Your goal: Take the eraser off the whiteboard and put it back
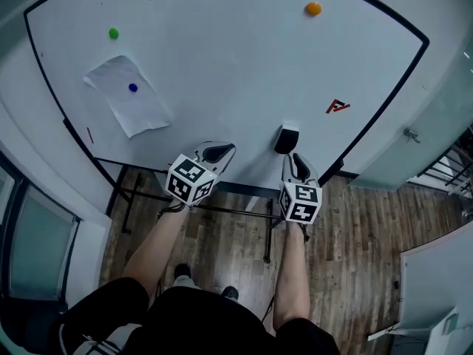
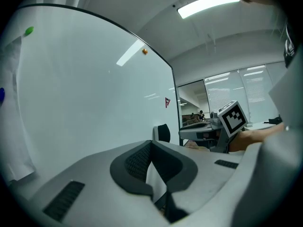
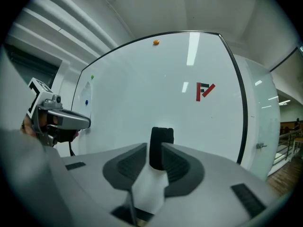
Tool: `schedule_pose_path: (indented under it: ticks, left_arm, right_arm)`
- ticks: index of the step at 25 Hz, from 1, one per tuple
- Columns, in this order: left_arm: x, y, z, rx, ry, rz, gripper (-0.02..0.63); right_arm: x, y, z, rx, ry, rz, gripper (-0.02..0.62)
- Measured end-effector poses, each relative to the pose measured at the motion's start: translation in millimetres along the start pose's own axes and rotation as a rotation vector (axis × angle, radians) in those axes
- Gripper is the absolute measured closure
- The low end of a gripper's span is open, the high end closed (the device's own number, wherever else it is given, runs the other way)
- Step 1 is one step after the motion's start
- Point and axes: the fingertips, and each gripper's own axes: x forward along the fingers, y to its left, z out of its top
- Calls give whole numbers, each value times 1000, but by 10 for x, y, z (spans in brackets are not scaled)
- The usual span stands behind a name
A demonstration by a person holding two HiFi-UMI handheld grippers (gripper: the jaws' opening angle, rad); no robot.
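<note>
A black eraser (image 1: 287,139) clings to the lower part of the whiteboard (image 1: 222,50). My right gripper (image 1: 293,157) points level at it, its tips just short of the eraser. In the right gripper view the eraser (image 3: 161,141) shows through a narrow gap between the jaws, and the pads do not press on it. My left gripper (image 1: 222,151) hangs to the left near the board's lower edge, its jaws together and empty (image 2: 151,148). The left gripper view also shows the eraser (image 2: 163,132) sideways on the board.
A paper sheet (image 1: 127,95) is pinned by a blue magnet (image 1: 132,87) on the board's left. A green magnet (image 1: 113,32), an orange magnet (image 1: 313,8) and a red mark (image 1: 337,106) are also on it. The stand's bars (image 1: 222,209) cross below, over the wood floor.
</note>
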Motion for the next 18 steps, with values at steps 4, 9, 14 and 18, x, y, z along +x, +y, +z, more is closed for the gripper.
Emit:
schedule_pose_path:
  ticks: [4,9,14,18]
  left_arm:
    - [19,107,-17,1,-1,-21,588]
    - [59,181,-58,1,-1,-48,588]
    - [107,263,-118,14,13,-77,588]
    - [138,385,-129,17,13,-86,588]
  right_arm:
    - [164,-49,-9,38,9,-45,321]
    - [377,-120,-36,46,35,-97,305]
    - [588,-133,-86,71,64,-125,295]
    - [765,-150,-151,74,88,-161,293]
